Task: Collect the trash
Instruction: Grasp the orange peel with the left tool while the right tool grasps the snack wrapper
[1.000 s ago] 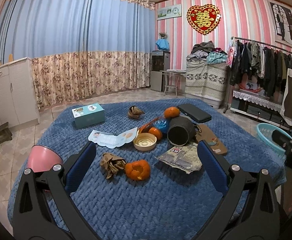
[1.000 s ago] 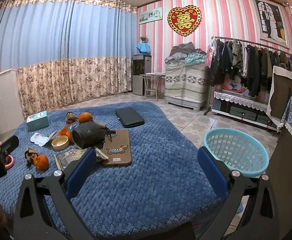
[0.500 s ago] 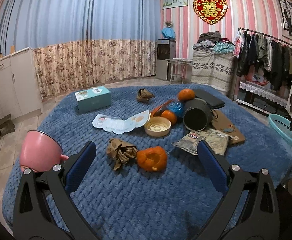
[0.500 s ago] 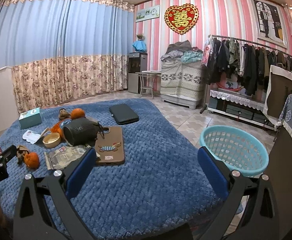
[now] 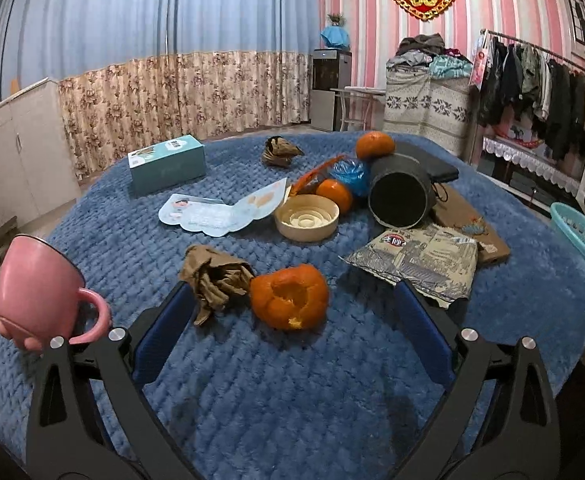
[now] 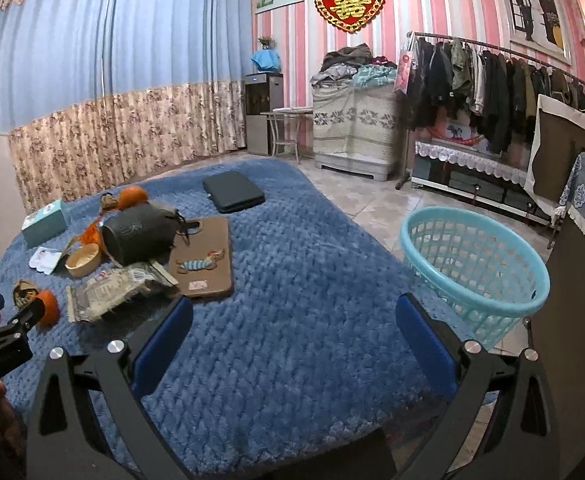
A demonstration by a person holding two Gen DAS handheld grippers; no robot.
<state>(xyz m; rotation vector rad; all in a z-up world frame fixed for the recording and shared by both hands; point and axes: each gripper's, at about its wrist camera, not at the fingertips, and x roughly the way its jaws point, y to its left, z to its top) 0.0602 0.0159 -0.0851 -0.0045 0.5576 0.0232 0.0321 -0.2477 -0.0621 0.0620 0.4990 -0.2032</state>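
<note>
Left wrist view: the left gripper point(image 5: 290, 312) hangs spread and empty over a blue blanket point(image 5: 276, 392), orange peel point(image 5: 289, 295) and crumpled brown paper point(image 5: 215, 278) between its fingers. Right gripper point(image 6: 292, 332), also spread and empty, faces the blanket beside a turquoise basket point(image 6: 476, 268) on the tiled floor point(image 6: 368, 196)

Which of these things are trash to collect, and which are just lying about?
Trash: orange peel, crumpled brown paper, empty snack wrapper, going to the basket.
Lying about: pink mug, tissue box, whole oranges, laptop sleeve.
</note>
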